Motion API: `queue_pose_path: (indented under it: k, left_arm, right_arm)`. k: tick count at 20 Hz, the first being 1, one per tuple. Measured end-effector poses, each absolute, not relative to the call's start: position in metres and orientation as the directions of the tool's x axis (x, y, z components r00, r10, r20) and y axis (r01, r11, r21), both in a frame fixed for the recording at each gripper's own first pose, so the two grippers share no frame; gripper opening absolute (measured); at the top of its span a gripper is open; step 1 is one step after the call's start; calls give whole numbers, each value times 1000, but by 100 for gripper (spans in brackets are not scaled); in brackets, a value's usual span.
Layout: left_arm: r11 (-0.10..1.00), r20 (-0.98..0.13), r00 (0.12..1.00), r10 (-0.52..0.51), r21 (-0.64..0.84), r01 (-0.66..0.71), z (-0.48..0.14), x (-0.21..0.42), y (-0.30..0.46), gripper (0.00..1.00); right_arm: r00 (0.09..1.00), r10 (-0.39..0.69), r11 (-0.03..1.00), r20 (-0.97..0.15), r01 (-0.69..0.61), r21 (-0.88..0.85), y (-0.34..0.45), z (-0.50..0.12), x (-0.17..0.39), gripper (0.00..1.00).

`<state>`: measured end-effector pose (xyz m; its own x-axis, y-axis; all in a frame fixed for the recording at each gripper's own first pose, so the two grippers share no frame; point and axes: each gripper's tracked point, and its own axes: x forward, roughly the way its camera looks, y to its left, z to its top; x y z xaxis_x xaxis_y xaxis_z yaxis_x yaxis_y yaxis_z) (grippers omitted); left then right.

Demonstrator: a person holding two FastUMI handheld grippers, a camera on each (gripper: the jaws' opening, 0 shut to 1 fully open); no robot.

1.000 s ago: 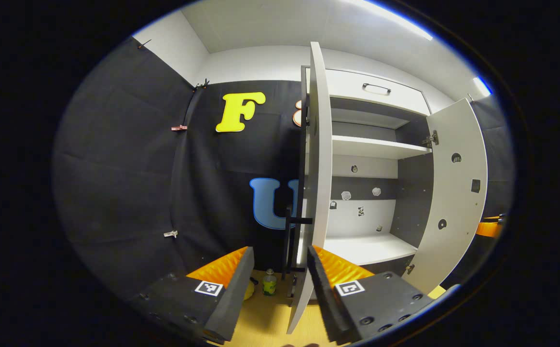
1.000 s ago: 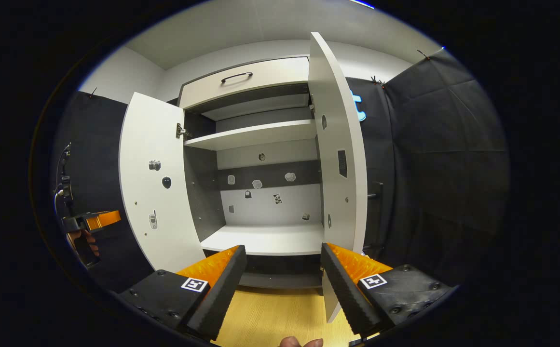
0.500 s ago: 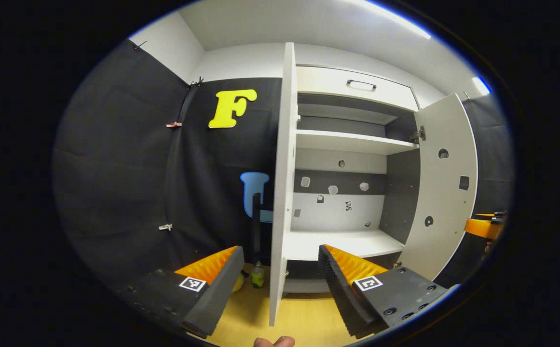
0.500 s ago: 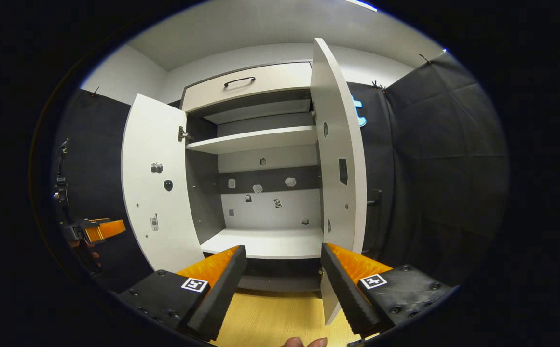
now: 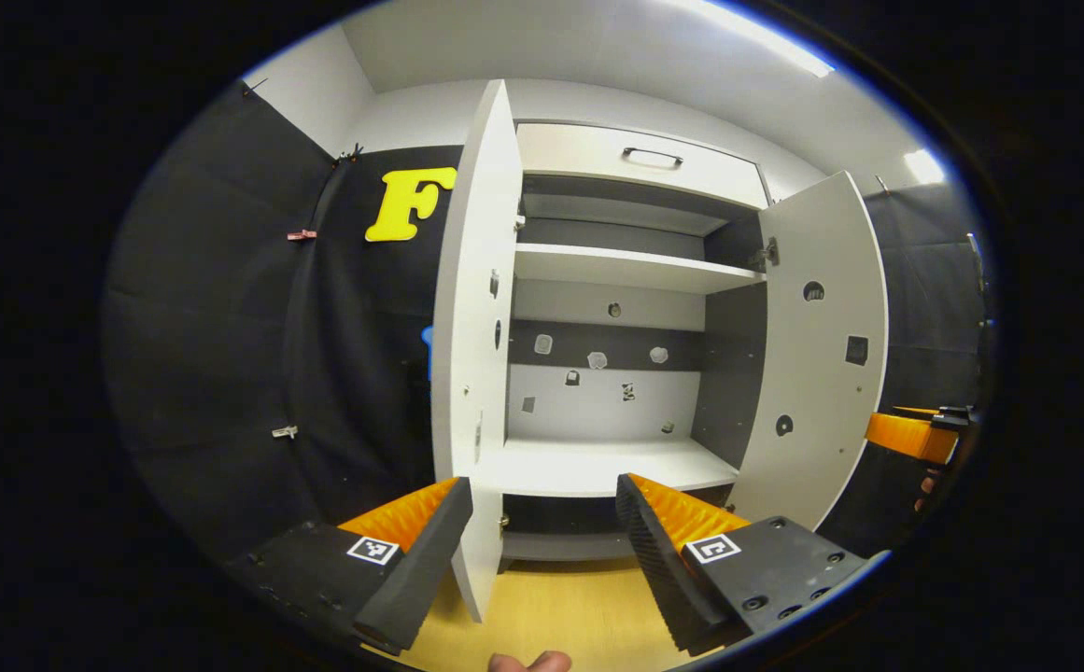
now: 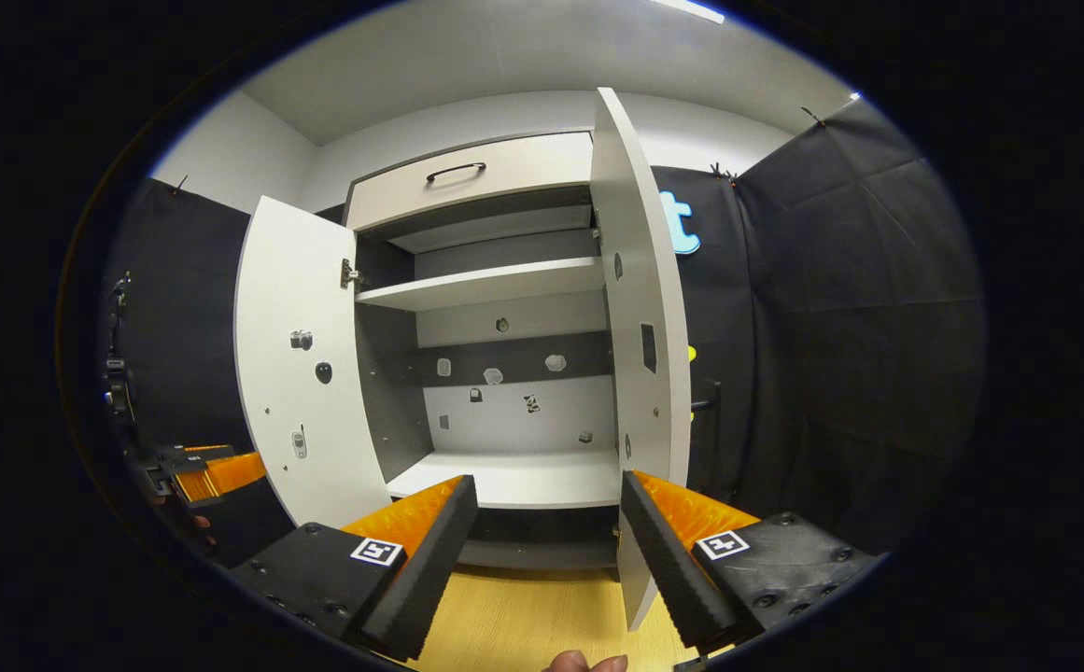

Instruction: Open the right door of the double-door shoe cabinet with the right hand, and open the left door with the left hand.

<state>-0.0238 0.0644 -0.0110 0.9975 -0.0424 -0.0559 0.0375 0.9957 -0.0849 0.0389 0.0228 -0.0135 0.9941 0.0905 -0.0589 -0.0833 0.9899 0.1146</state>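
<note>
As both doors already stand swung out, we judge the task near its end and set down what is left.

Left gripper [image 5: 542, 551]: fingers released and spread wide, grasping nothing, held back in front of the cabinet.

Right gripper [image 6: 546, 551]: fingers likewise parted and empty; in the left gripper view we see it far right [image 5: 910, 434], beside the right door.

Left door [image 5: 467, 373]: open, edge-on to us, its near bottom corner between our spread fingers without touching them.

Right door [image 6: 644, 355]: open, standing out from the frame, its handle [image 6: 705, 411] on the outer face.

Shoe cabinet [image 5: 616, 271]: interior exposed, shelves bare, drawer [image 6: 471, 182] above shut.

Step in hand: we judge it a retreat. We should draw both hands straight back, fingers apart, clear of the door edges so neither swings shut.
</note>
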Motion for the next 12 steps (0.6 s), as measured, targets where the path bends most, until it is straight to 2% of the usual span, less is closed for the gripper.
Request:
queue_pose_path:
  k: [12]
  left_arm:
    - [996,-37,997,-65,-59,63,-6,-28,44,95]
  right_arm:
    - [995,83,992,-54,-78,97,19,-13,35,98]
